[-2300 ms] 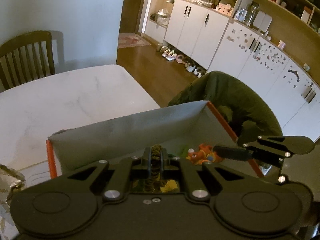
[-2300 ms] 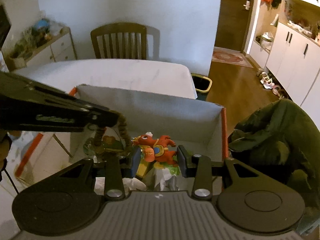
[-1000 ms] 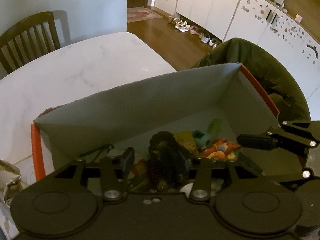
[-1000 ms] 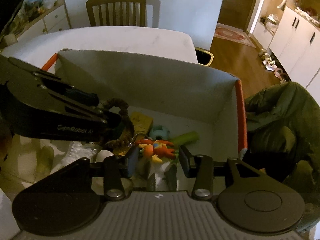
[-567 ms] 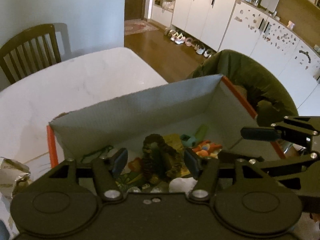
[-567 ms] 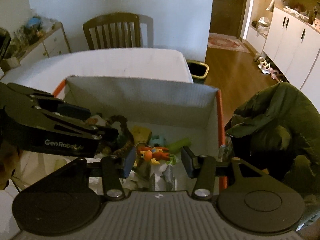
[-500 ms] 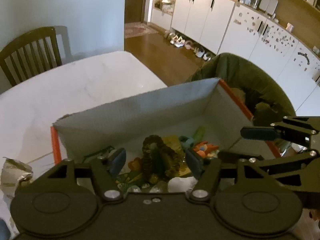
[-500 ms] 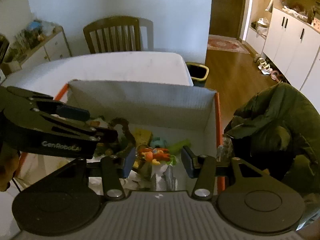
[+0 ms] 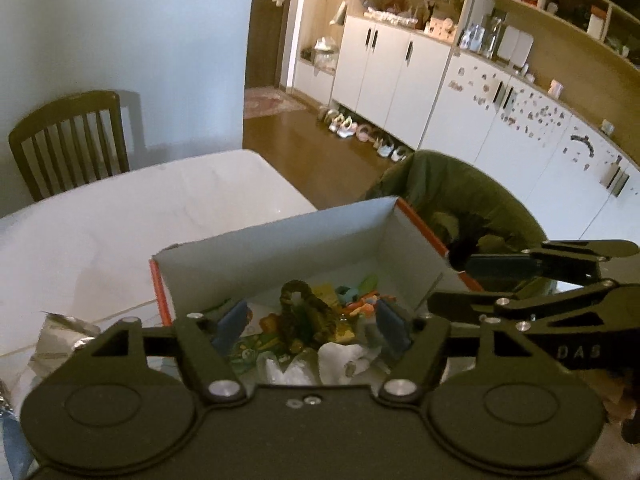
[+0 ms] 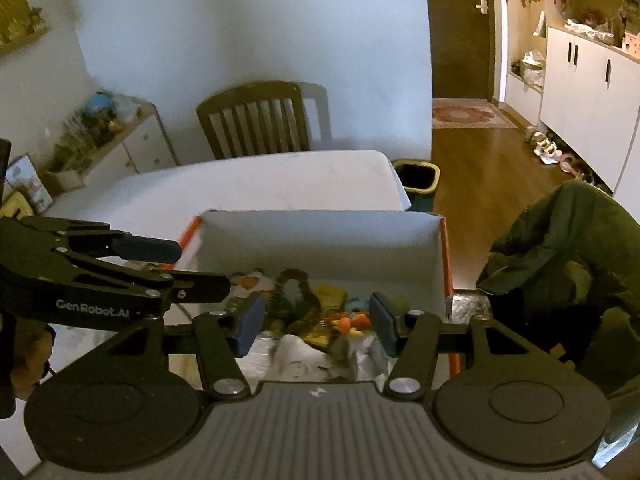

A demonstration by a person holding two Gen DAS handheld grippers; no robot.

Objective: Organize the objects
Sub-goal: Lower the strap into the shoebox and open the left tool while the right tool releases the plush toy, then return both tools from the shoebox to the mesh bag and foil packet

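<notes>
An open box point(image 9: 280, 248) with orange edges and white inner walls point(image 10: 320, 236) stands on the white table point(image 9: 120, 216). Inside lie a brown leopard-print scrunchie point(image 9: 304, 312) point(image 10: 294, 300), an orange toy figure point(image 9: 362, 305) point(image 10: 346, 322), a yellow packet point(image 10: 330, 294) and white wrappers point(image 9: 336, 360). My left gripper point(image 9: 312, 322) is open and empty above the box's near side. My right gripper point(image 10: 314, 322) is open and empty above the box too. Each gripper shows in the other's view, the right one point(image 9: 520, 276) and the left one point(image 10: 132, 264).
A chair draped with a dark green jacket point(image 10: 560, 272) stands right of the box. A wooden chair point(image 10: 256, 120) is at the table's far side. A crumpled silver wrapper point(image 9: 60, 336) lies left of the box. A bin point(image 10: 416, 180) stands on the floor past the table.
The left gripper let go of the scrunchie and the right gripper let go of the orange toy; both lie in the box. Both grippers opened and rose back from the box.
</notes>
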